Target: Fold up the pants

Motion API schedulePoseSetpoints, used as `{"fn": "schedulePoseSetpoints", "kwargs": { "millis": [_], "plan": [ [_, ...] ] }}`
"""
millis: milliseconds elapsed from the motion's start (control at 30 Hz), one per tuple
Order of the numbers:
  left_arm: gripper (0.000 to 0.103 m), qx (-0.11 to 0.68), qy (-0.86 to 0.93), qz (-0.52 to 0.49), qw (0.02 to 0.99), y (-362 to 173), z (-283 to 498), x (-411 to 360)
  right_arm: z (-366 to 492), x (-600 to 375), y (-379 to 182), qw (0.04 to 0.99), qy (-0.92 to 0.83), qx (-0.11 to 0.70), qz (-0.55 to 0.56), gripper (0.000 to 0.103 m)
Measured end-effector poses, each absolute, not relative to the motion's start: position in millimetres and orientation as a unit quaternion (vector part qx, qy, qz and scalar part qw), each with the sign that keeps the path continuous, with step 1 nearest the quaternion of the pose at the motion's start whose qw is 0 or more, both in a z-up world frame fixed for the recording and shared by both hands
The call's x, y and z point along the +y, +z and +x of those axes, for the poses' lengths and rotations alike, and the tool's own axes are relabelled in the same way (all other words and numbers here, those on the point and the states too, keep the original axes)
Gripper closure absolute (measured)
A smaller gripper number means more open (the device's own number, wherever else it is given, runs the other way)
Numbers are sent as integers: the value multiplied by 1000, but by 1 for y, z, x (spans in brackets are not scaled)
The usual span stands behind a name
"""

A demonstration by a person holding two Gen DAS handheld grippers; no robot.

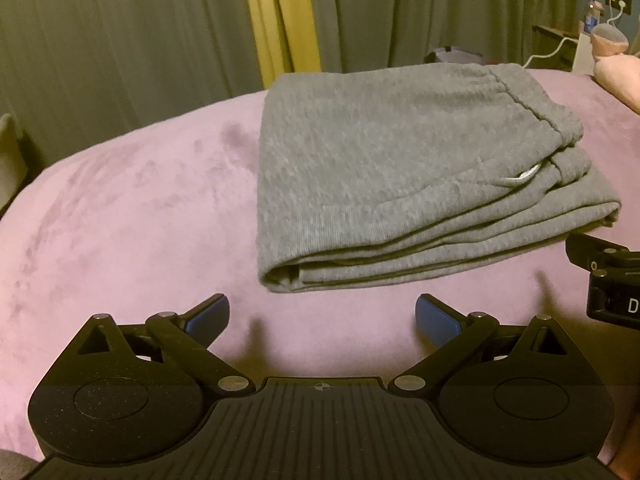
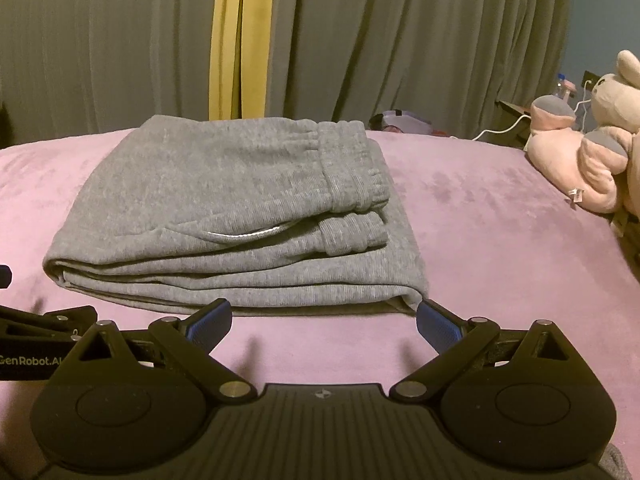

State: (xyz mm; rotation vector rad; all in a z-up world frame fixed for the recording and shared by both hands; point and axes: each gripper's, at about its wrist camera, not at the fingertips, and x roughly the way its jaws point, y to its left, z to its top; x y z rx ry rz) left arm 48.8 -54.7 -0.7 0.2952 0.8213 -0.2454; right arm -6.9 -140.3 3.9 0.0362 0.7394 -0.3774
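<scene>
Grey sweatpants (image 1: 384,172) lie folded in a flat stack on the pink bed cover (image 1: 132,208), waistband on top at the right. They also show in the right wrist view (image 2: 236,216). My left gripper (image 1: 322,320) is open and empty, just in front of the stack's near left corner, not touching it. My right gripper (image 2: 324,322) is open and empty, close to the stack's near edge; its right fingertip (image 2: 434,326) is next to the near right corner. Part of the right gripper shows at the right edge of the left wrist view (image 1: 612,280).
Grey-green curtains with a yellow strip (image 2: 240,40) hang behind the bed. A pink plush toy (image 2: 588,160) sits at the bed's right side. A nightstand with a bottle and white cables (image 1: 588,28) stands at the far right.
</scene>
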Motion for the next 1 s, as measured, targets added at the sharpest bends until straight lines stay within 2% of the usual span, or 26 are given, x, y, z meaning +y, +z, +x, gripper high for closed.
{"fn": "schedulePoseSetpoints", "kwargs": {
  "millis": [1000],
  "plan": [
    [1, 409, -108, 147, 894, -8, 50, -51, -5, -142, 1, 909, -192, 371, 19, 4]
  ]
}}
